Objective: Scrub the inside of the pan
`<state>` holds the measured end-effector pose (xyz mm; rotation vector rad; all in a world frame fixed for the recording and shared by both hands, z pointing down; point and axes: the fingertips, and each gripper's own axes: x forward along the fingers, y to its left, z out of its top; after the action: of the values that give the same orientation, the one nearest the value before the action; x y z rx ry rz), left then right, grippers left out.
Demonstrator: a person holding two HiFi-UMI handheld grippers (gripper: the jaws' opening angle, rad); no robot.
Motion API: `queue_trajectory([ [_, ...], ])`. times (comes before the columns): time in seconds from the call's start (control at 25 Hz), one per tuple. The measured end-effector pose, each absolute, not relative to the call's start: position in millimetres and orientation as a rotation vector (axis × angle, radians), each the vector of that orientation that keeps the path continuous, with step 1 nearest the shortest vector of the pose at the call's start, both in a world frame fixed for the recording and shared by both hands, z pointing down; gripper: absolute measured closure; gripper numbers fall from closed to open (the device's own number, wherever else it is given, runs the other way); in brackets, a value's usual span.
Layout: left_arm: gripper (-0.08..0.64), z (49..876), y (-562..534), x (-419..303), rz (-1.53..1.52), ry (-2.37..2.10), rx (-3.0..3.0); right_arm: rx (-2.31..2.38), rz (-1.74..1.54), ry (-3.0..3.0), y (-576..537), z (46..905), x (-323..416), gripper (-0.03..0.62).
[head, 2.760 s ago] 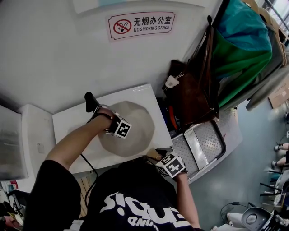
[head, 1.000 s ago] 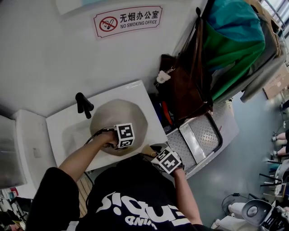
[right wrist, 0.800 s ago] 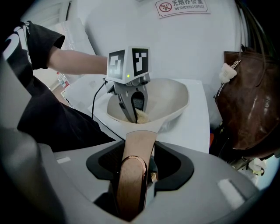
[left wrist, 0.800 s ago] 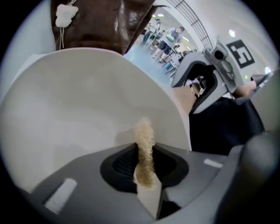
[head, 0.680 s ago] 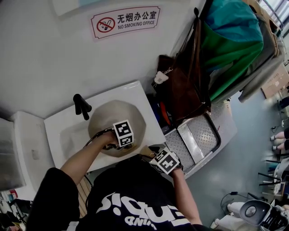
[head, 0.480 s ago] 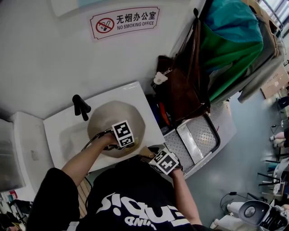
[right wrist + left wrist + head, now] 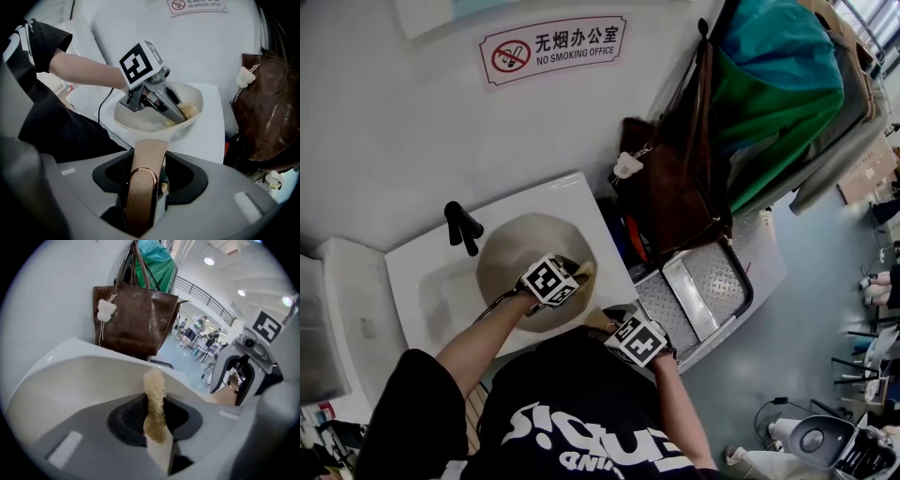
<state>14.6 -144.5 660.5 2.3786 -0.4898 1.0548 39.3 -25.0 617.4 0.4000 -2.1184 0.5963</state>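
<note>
A cream pan (image 7: pixel 511 258) sits on the white sink top (image 7: pixel 422 281). My left gripper (image 7: pixel 575 273) reaches into it from the near side, shut on a tan scrubbing sponge (image 7: pixel 583 271) that presses against the pan's right inner wall. In the left gripper view the sponge (image 7: pixel 154 405) sticks up from the left gripper (image 7: pixel 157 434) against the pale pan wall (image 7: pixel 70 385). My right gripper (image 7: pixel 623 328) is shut on the copper-brown pan handle (image 7: pixel 143 185) at the near edge. The right gripper view shows the right gripper (image 7: pixel 145 176), the pan (image 7: pixel 140 119), the left gripper (image 7: pixel 183 114) and the sponge (image 7: pixel 190 111).
A black faucet (image 7: pixel 461 225) stands at the sink's back left. A brown bag (image 7: pixel 666 187) hangs just right of the sink, with green and teal bags above. A metal step plate (image 7: pixel 698 286) lies on the floor at the right. The wall is close behind.
The left gripper has turned and swept the sponge from the pan's middle to its right wall. The right gripper still holds the handle.
</note>
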Motion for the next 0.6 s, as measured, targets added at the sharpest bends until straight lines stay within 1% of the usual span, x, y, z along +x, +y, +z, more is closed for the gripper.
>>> queue_trajectory([
  [0.4, 0.492, 663, -178, 9, 1.014, -0.790, 2.476, 0.396, 0.595, -2.101, -25, 618, 41, 0.374],
  [0.6, 0.492, 668, -192, 0, 1.045, -0.891, 2.483, 0.397, 0.596, -2.099, -25, 618, 40, 0.374],
])
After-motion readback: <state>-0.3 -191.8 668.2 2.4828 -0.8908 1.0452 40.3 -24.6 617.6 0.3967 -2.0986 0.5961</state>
